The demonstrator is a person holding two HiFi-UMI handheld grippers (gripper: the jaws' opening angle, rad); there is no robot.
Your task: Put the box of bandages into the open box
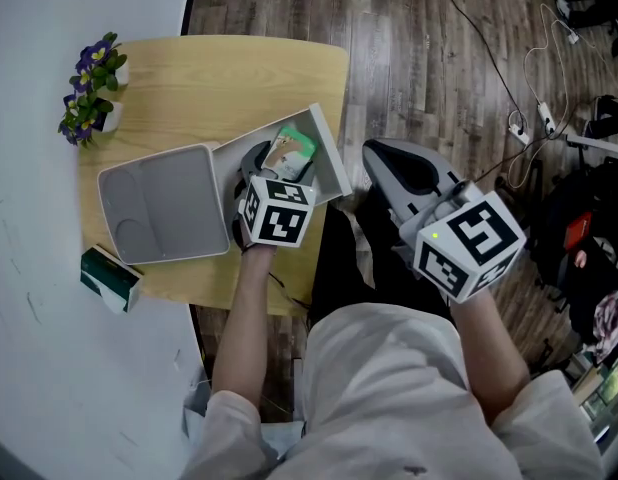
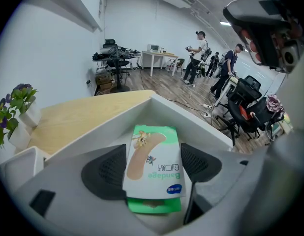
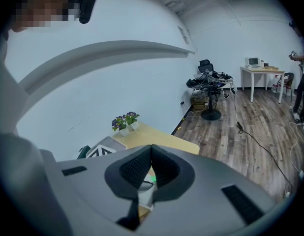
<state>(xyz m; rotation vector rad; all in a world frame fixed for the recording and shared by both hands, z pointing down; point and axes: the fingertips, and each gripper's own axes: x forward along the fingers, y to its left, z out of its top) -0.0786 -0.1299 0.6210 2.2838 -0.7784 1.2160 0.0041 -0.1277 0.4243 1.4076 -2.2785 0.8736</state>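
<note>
Your left tool (image 2: 152,172) is clenched on the bandage box (image 2: 154,154), a pad pressed against each long side. The box's long axis runs straight out along the tool, printed face up. It's already inside the walls of the open white box (image 2: 194,121); in the head view it sits at the far right end, close to the raised side wall (image 1: 330,154). Can't tell if its underside is touching the floor of the open box yet. Looks like the placing step is nearly done: the next move is likely a short drop and letting go, no sideways travel needed. Watch that far wall, the bandage box's front end is near it.

Your right tool (image 3: 151,167) is clenched with nothing between the pads, held off the surface (image 1: 249,78) over the floor, well apart from the open box. Left hand is clearly the nearer one. The white lid (image 1: 164,203) lies flat just left of the open box
</note>
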